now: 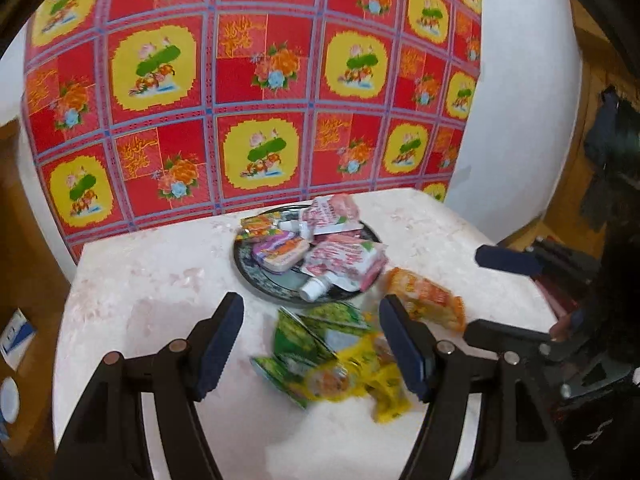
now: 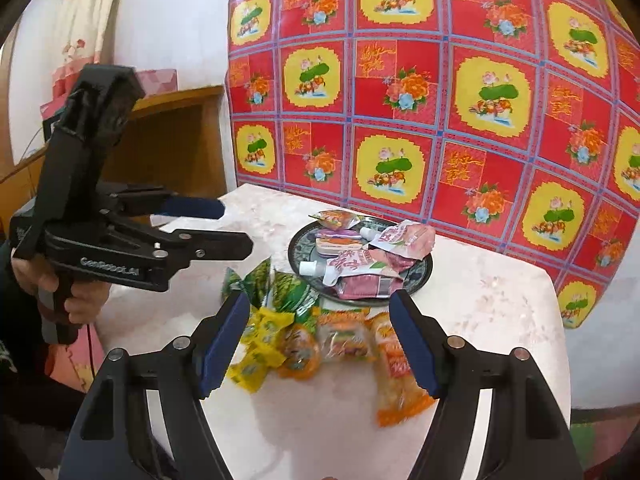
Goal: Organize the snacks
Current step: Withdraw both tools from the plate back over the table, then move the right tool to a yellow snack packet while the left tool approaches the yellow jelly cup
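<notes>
You had both grippers, left (image 1: 312,344) and right (image 2: 320,344), spread wide and empty above the table (image 1: 160,280), with several snacks already on the far plate (image 2: 420,280) and a loose pile (image 2: 304,336) near it still to sort.

Right tool (image 2: 320,340) gapes empty above loose snack packets (image 2: 304,340) beside the filled plate (image 2: 420,276).

Both views are evenly and softly lit, with no hard shadows. The tabletop (image 1: 160,280) is washed out pale. Motion blur is seen on the packets (image 1: 332,360) near 6 o'clock. Straight lines are bent and corners darkened by fisheye distortion.
</notes>
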`<state>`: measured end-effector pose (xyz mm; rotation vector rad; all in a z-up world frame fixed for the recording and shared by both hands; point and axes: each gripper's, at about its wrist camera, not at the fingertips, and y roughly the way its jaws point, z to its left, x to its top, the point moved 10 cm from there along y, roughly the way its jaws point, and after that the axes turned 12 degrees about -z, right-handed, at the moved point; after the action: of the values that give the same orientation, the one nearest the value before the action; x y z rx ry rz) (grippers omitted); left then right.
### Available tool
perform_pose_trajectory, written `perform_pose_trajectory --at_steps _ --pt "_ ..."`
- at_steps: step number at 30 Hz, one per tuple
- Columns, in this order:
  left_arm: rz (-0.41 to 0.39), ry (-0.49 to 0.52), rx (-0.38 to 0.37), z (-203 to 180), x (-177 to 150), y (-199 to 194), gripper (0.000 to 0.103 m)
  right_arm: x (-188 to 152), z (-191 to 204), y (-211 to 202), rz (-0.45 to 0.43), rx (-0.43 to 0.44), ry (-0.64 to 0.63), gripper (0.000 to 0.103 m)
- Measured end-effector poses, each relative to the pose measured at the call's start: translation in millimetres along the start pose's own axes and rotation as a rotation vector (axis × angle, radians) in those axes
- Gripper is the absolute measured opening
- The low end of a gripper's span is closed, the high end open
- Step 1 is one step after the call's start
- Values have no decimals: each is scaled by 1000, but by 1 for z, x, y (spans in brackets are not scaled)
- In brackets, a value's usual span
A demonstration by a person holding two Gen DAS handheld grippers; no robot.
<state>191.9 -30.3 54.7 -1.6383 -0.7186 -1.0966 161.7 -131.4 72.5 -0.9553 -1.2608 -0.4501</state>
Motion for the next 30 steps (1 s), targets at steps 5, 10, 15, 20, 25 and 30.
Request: perform_pose_trajectory --at_steps 5,10,15,20,25,30 --pt "-39 -8 -4 -16 -10 -19 74 -4 1 -23 -56 -53 9 74" --pt "-58 18 29 -26 -28 -25 74 -12 -1 -38 -80 -105 22 74" --pt "-50 -13 29 -31 -59 -23 74 -33 2 -43 -71 -142 37 74" --pt "1 -86 -14 -29 -90 -16 74 -62 7 -31 -35 -158 50 74" --pt "0 -115 -14 -22 -99 -15 74 -84 8 -17 11 -157 75 74" --pt "-44 -29 81 -16 -103 -14 74 -96 3 -8 42 -167 92 74"
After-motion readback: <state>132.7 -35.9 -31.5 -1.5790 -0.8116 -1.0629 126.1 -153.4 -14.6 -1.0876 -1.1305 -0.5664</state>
